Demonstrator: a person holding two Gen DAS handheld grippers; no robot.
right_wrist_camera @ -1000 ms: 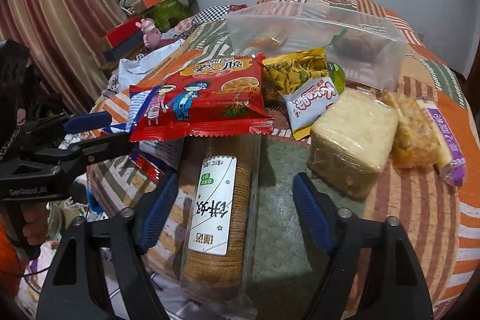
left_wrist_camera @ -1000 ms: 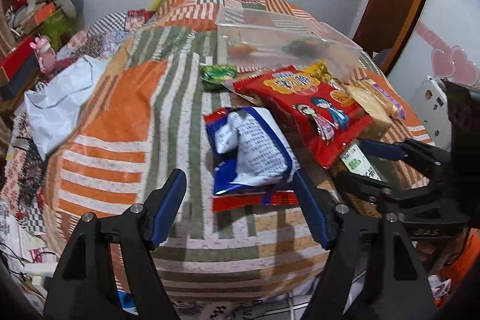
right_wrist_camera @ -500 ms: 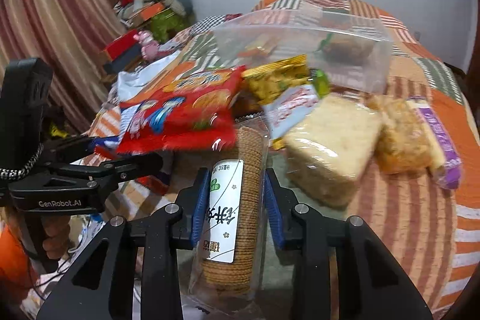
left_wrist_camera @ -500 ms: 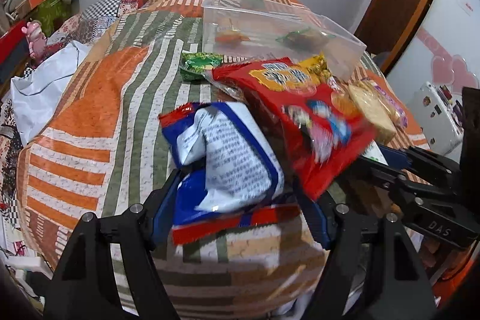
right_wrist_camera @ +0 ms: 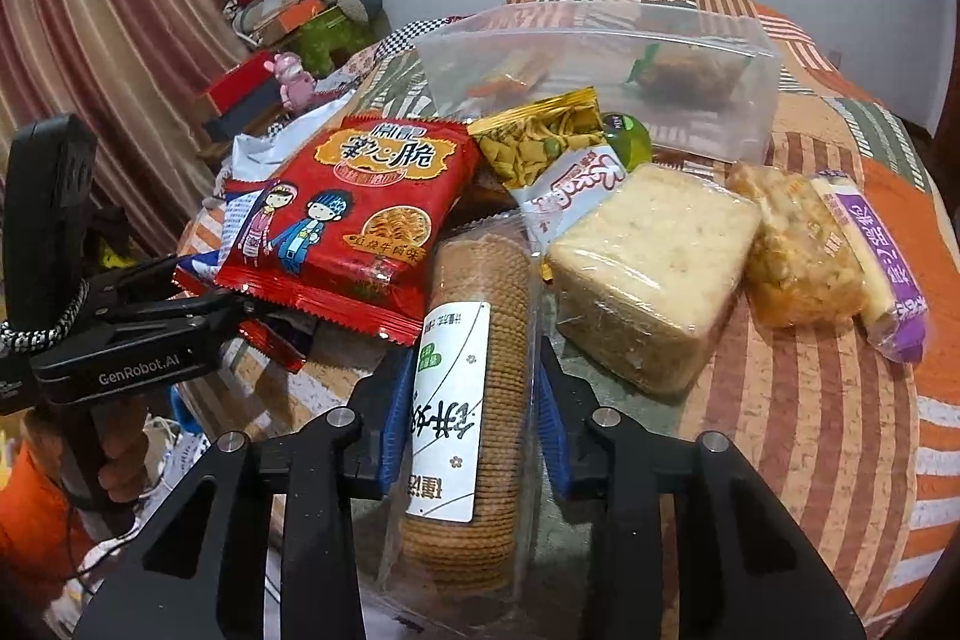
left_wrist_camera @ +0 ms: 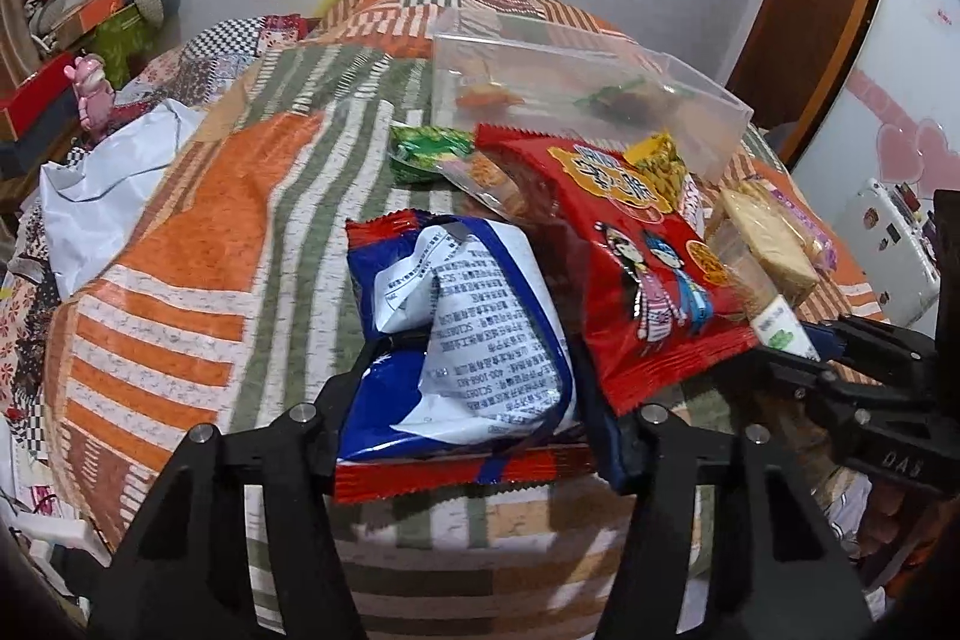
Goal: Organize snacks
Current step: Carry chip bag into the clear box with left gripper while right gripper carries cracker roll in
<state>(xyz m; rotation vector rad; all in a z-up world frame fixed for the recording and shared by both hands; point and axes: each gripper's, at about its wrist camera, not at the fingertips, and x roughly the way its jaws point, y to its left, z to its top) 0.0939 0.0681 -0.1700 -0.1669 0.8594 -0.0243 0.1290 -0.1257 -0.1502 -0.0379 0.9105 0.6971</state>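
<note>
My left gripper [left_wrist_camera: 474,388] is shut on a blue, white and red snack bag [left_wrist_camera: 462,340] at the near edge of the quilted table. My right gripper [right_wrist_camera: 474,394] is shut on a clear sleeve of round crackers [right_wrist_camera: 474,370]. A red noodle-snack bag [right_wrist_camera: 354,220] leans on both; it also shows in the left wrist view [left_wrist_camera: 636,268]. A clear plastic bin [right_wrist_camera: 600,76] with a few snacks inside stands behind the pile, also in the left wrist view [left_wrist_camera: 576,100].
A wrapped cake block [right_wrist_camera: 654,274], a crispy bar [right_wrist_camera: 798,262], a purple-labelled pack [right_wrist_camera: 876,256], a yellow chip bag [right_wrist_camera: 540,136] and a green packet [left_wrist_camera: 426,151] lie by the bin. A white plastic bag [left_wrist_camera: 102,196] lies at the left. Clutter and a curtain [right_wrist_camera: 108,58] stand left.
Both grippers moved forward and closed: the left on the blue and white bag, the right on the cracker sleeve. The red bag shifted as they did.
</note>
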